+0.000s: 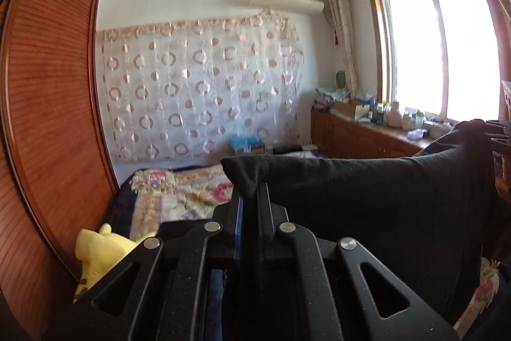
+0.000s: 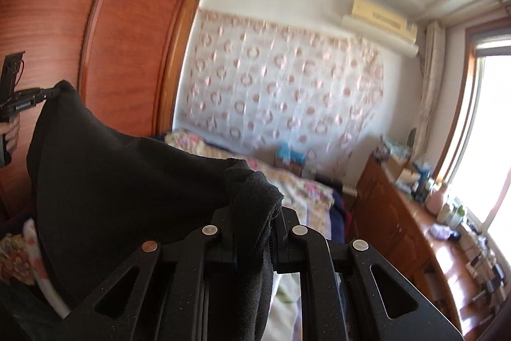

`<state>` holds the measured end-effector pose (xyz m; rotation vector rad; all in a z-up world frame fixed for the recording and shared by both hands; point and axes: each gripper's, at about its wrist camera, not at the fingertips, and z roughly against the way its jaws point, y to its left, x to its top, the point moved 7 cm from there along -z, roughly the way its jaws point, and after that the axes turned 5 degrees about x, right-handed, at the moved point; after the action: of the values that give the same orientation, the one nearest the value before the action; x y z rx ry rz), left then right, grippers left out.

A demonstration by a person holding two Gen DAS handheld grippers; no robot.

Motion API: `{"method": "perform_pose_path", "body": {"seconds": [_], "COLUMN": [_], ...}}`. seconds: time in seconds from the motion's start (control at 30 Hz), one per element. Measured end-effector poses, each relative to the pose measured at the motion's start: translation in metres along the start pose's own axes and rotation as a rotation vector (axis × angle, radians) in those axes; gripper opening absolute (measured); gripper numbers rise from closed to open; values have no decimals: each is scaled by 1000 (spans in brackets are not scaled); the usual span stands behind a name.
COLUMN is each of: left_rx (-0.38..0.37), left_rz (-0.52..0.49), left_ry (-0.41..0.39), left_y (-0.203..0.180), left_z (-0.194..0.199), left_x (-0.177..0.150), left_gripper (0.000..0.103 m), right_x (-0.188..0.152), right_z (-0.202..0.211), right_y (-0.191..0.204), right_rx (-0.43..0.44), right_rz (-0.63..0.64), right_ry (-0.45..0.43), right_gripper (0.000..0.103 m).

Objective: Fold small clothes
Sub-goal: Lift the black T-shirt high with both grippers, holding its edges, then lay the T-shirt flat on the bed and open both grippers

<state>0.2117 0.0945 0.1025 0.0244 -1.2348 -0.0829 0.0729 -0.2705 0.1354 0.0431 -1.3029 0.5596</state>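
Black garment (image 1: 367, 197) hangs stretched in the air above the floral bedspread (image 1: 188, 197), left gripper (image 1: 250, 197) and right gripper (image 2: 255, 213) each clenched on an upper corner; advise keeping even tension, top edge level, before lowering flat

No lettering anywhere is sharp enough to read.

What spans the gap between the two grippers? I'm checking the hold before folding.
The black garment hangs stretched between the left gripper and right gripper, pinched by both; each wrist view shows it.
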Motion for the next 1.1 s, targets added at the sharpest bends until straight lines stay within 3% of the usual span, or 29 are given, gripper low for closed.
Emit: {"method": "perform_pose_path", "body": {"seconds": [0.17, 0.3, 0.4, 0.63, 0.77, 0.83, 0.9, 1.0, 1.1], "left_rx": [21, 22, 26, 30, 21, -16, -36, -47, -54], "left_rz": [-19, -32, -37, -37, -37, -18, -16, 1, 4], "left_ry": [217, 300, 338, 409, 458, 468, 464, 459, 445], "left_y": [-23, -40, -43, -36, -36, -37, -37, -37, -40], "left_z": [-142, -191, -212, -246, -258, -253, -246, -226, -203], "left_x": [-70, -85, -87, -90, -98, -99, -99, -101, -106], "left_gripper": [8, 8, 8, 9, 15, 36, 45, 73, 76], "right_x": [-90, -145, -163, -164, -150, -146, -145, -139, -139], "right_z": [-153, -243, -287, -346, -368, -368, -358, -342, -307], "right_y": [-26, -37, -42, -57, -96, -102, -104, -102, -89], "right_rx": [-8, 1, 11, 64, 72, 52, 37, 30, 13], "right_rz": [-98, -208, -249, -281, -304, -304, -303, -300, -311], "right_ry": [177, 282, 322, 404, 450, 468, 481, 462, 433], "right_gripper": [14, 14, 14, 15, 21, 28, 38, 41, 41]}}
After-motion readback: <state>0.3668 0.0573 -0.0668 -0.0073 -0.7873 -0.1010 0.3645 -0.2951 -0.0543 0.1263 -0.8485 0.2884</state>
